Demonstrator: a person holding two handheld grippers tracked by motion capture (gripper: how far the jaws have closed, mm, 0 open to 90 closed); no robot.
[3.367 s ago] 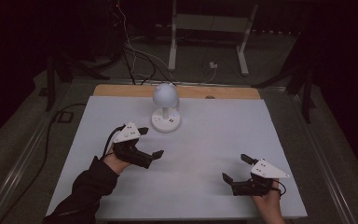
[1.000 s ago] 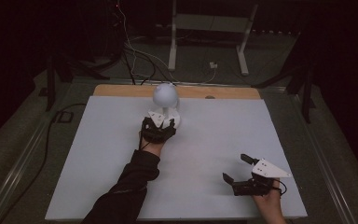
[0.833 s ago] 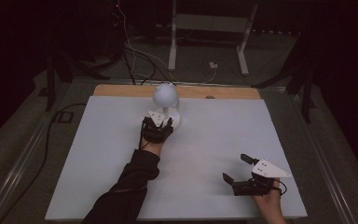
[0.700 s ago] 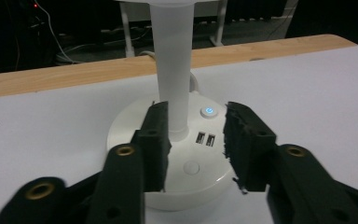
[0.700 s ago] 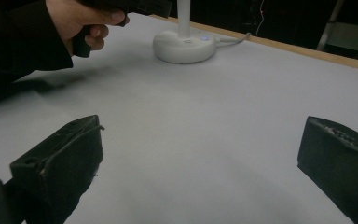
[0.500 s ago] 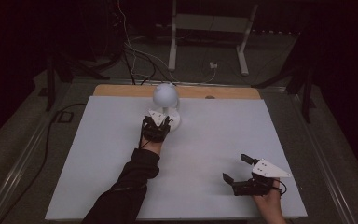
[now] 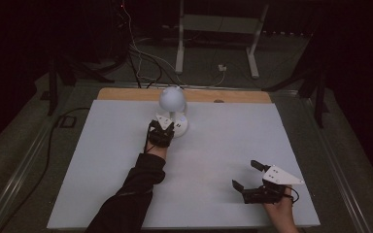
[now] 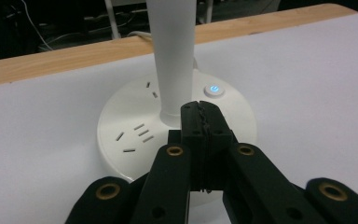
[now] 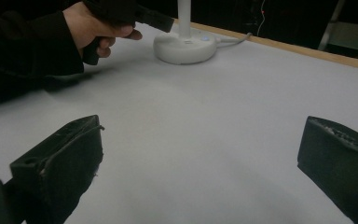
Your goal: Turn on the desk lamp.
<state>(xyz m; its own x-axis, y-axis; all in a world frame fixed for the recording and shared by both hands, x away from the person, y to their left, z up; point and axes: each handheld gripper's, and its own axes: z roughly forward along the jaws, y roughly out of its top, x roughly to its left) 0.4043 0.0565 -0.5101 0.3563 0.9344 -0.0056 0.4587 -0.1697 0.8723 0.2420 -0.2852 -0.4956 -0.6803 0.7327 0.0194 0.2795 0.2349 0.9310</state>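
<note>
Seen from above, left gripper (image 7: 167, 127) rests at the white lamp (image 7: 173, 110) near the table's (image 7: 92, 165) far edge; its own view shows jaws just closed, empty, over the base; right gripper (image 9: 200, 163) gapes empty.

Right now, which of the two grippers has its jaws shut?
The left gripper, over the white lamp base beside the stem: its jaws have just closed on nothing. The right gripper is open.
</note>
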